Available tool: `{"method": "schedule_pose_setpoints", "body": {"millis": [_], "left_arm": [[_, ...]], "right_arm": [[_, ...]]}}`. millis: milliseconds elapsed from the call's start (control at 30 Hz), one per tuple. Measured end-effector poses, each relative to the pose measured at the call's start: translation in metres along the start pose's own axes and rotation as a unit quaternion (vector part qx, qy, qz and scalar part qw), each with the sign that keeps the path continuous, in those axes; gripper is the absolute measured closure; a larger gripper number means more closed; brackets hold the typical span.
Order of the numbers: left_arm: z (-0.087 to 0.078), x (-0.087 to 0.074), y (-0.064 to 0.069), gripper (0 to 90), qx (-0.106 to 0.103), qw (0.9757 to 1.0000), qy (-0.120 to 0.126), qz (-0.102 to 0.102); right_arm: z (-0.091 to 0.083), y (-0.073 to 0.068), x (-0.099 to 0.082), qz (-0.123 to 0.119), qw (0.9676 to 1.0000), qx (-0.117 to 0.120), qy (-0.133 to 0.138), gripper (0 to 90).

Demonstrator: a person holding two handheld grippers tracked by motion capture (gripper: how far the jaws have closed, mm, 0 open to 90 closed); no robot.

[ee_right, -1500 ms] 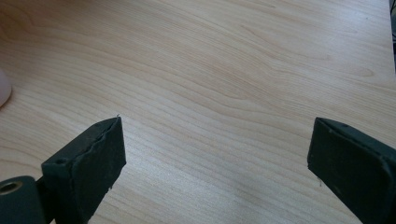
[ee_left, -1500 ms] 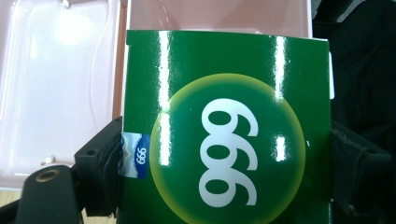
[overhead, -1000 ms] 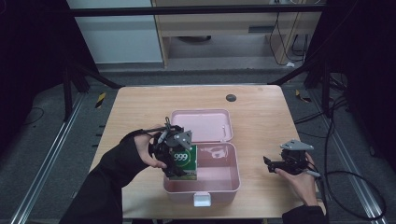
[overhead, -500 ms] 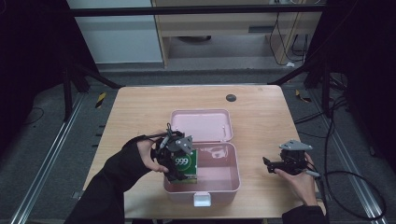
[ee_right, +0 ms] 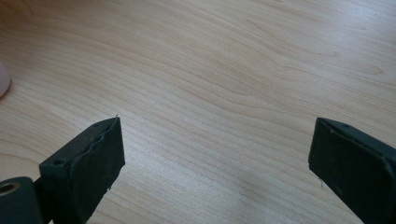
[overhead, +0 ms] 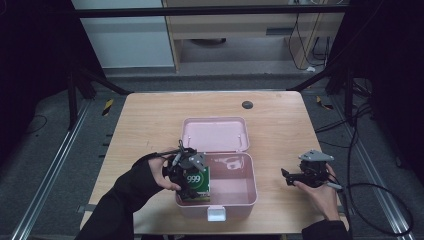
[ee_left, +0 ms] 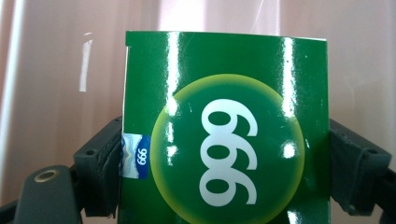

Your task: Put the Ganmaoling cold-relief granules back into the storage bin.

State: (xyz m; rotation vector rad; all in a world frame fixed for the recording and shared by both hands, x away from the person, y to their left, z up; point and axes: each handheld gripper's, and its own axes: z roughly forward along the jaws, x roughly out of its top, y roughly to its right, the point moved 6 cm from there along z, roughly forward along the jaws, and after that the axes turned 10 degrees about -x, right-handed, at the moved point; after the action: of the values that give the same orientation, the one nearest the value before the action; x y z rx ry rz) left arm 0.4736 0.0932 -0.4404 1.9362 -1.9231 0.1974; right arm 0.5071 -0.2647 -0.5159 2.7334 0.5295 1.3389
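Gripping green box [ee_left: 224,135], left hand-held gripper [overhead: 192,176] over pink case [overhead: 240,192]; right [ee_right: 215,158] wide, wooden table [overhead: 150,120].

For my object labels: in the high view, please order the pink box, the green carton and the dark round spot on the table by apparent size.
1. pink box
2. green carton
3. dark round spot

Light wooden table [overhead: 150,130], pale grain, standing on a dark floor [overhead: 45,150] with metal rails to either side. Directly on it: an open pink box [overhead: 235,192] near the front edge, lid [overhead: 215,134] folded back flat toward the far side; a small dark round disc [overhead: 247,104] lies near the far edge, well apart from the box.
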Motion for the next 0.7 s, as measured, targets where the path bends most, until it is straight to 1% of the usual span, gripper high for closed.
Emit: {"method": "schedule_pose_setpoints", "body": {"millis": [100,133,333,400,467,533,567,633,700], "left_arm": [[0.002,-0.002,0.000,13.1,-0.001,1.0000,0.001,-0.001],[0.003,-0.002,0.000,13.1,-0.001,1.0000,-0.002,-0.001],[0.007,-0.003,-0.001,12.2,0.000,0.9999,-0.015,-0.002],[0.001,-0.001,-0.001,11.2,-0.004,1.0000,0.006,-0.004],[-0.005,0.001,0.001,11.4,-0.001,0.9997,0.024,-0.005],[-0.008,0.002,0.001,11.6,0.002,0.9996,0.027,-0.005],[-0.014,0.002,0.003,11.8,0.011,0.9994,0.032,-0.001],[-0.017,0.002,0.004,12.6,0.015,0.9992,0.037,-0.001],[-0.024,0.003,0.006,13.2,0.024,0.9986,0.046,0.002]], "right_arm": [[0.000,0.000,0.000,0.001,1.0000,0.000,0.002,3.6],[0.000,0.000,0.000,0.003,1.0000,0.001,0.000,3.6],[0.000,0.000,0.000,0.002,1.0000,0.000,0.001,3.4],[0.000,0.000,0.000,0.001,1.0000,-0.001,0.001,3.2],[0.000,0.000,0.000,0.004,1.0000,0.001,-0.001,3.0],[0.000,0.000,0.000,0.004,1.0000,0.001,-0.001,3.1],[0.000,0.000,0.000,0.001,1.0000,0.000,0.000,3.1],[0.000,0.001,0.000,0.001,1.0000,0.000,0.001,3.1],[0.000,0.001,0.000,0.002,1.0000,0.000,0.000,3.2]]}}
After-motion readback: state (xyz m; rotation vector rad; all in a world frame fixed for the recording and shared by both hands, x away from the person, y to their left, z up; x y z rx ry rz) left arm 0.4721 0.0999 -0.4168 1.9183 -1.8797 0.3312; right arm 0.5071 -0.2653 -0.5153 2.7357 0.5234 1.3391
